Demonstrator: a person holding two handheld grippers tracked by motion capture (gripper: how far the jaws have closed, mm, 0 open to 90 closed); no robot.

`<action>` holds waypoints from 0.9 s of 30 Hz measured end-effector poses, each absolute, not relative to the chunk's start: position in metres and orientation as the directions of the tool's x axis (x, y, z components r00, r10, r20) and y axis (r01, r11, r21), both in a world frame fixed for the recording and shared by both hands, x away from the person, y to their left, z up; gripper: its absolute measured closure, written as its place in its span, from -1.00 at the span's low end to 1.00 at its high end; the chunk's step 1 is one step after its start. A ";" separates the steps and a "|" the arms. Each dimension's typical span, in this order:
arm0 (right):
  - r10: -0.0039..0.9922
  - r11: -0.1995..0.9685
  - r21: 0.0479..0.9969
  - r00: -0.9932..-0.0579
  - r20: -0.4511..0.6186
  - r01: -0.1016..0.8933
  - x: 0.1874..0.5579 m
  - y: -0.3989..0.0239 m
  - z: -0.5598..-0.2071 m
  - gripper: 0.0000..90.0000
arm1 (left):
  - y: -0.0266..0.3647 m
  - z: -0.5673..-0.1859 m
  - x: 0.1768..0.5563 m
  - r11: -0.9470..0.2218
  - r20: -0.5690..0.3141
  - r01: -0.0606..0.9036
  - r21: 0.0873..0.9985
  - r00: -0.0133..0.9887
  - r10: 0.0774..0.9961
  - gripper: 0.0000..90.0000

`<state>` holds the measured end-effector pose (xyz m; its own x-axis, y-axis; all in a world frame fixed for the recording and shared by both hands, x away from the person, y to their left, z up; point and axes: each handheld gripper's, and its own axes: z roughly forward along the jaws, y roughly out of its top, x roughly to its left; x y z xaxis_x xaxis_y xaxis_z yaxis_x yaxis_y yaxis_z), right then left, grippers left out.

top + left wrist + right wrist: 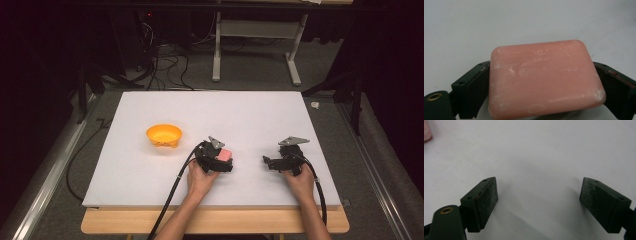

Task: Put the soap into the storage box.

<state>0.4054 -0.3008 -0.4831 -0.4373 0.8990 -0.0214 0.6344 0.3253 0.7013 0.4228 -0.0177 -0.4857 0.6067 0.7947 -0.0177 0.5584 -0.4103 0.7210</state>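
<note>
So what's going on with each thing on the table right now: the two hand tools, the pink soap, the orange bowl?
Left tool: closed on the soap, a jaw against each side.
Soap: pink bar, gripped by the left tool, lying flat.
Right tool: jaws wide apart, nothing between them.
Bowl: upright on the white board, looks empty, untouched.

white board [210, 107] | on it: orange bowl [164, 135], pink soap [225, 154]

High view above the white table [150, 180], facing forward-down; both claw cameras close, sharing its surface.
</note>
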 end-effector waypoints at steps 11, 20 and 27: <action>0.900 0.323 0.701 -0.436 -0.019 0.636 0.405 -0.301 -0.483 -0.65 | -0.017 -0.485 0.422 -0.423 -0.009 0.546 0.723 0.620 0.785 -0.70; 0.899 0.324 0.700 -0.437 -0.019 0.636 0.406 -0.301 -0.483 -0.65 | -0.014 -0.483 0.422 -0.435 -0.011 0.549 0.713 0.630 0.777 -0.69; 0.899 0.326 0.700 -0.438 -0.020 0.635 0.406 -0.301 -0.483 -0.65 | -0.005 -0.474 0.419 -0.417 -0.026 0.540 0.731 0.632 0.774 -0.69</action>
